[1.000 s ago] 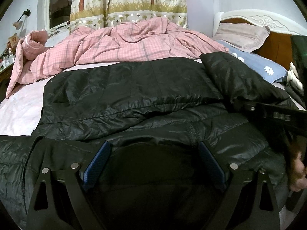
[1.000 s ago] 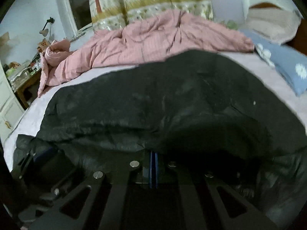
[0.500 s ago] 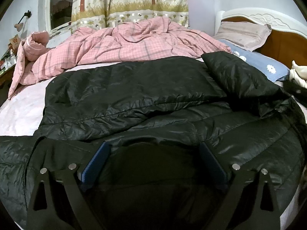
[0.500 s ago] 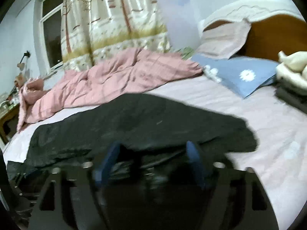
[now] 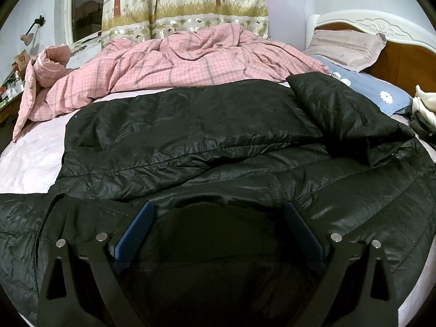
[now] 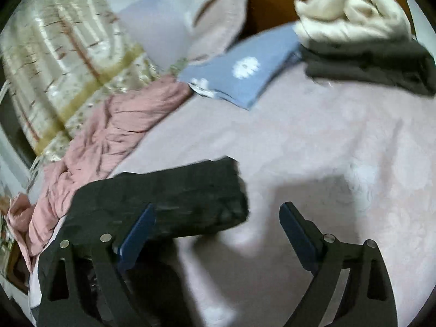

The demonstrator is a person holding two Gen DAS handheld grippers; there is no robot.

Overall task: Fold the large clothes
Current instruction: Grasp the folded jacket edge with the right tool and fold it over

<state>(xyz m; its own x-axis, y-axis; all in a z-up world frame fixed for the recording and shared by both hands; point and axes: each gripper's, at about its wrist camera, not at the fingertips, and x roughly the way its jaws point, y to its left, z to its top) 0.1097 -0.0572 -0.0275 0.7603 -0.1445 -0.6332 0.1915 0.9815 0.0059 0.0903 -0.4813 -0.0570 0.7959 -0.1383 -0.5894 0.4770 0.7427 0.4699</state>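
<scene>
A black quilted jacket (image 5: 207, 136) lies spread over the bed, one sleeve (image 5: 346, 111) folded back across its body. My left gripper (image 5: 218, 218) is low over the jacket's near edge by the zip. It is open, its blue pads (image 5: 133, 234) wide apart with dark fabric below them. In the blurred, tilted right wrist view the sleeve end (image 6: 169, 196) lies on the pink sheet (image 6: 313, 150). My right gripper (image 6: 216, 218) is open above the sheet just right of that sleeve end, with nothing between its fingers.
A crumpled pink checked duvet (image 5: 185, 65) fills the far side of the bed below a patterned curtain (image 5: 185, 2). A blue daisy pillow (image 6: 239, 76) and a stack of folded cream and dark clothes (image 6: 359, 35) sit by the wooden headboard (image 5: 400, 62).
My right gripper let go of the black sleeve, opened wide, swung right and rolled, leaving the left wrist view. The sleeve now lies folded on the jacket. The left gripper has not moved.
</scene>
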